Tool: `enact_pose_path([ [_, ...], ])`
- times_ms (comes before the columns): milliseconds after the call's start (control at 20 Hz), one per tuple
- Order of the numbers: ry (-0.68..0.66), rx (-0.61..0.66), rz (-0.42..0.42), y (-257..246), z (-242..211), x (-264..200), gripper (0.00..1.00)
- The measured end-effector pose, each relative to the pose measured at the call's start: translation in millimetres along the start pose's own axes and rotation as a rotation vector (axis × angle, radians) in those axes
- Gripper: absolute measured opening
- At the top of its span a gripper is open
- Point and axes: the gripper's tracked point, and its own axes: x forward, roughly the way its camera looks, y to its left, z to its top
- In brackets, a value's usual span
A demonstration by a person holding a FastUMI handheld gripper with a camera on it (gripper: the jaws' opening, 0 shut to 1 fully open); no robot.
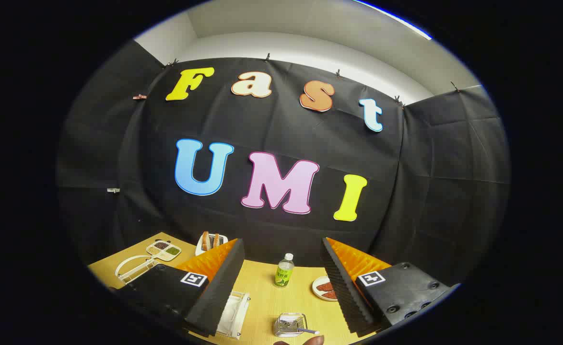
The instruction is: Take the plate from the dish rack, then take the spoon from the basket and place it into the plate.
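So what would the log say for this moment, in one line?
tongs: open, holding nothing | basket: between fingers, spoon inside | bottle: upright beyond | dish rack: by left finger

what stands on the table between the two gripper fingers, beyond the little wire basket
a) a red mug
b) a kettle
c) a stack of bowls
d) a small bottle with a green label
d, a small clear bottle with a green label stands upright on the wooden table, farther out than the wire basket that holds a spoon; the gripper is open, its fingers spread wide to either side and touching nothing.
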Motion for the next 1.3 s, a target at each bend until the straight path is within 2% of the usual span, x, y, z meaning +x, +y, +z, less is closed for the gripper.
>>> enact_pose_path([
  [850, 0.029, 0.005, 0.032, 31.6, 0.9, 1.3, 0.98],
  [950, 0.082, 0.006, 0.068, 46.2, -10.3, 7.0, 0.98],
  [1150, 0.325, -0.001, 0.206, 98.5, -61.1, 17.7, 0.98],
  [1300, 0.503, 0.028, 0.236, 129.3, -101.4, 31.0, 0.97],
])
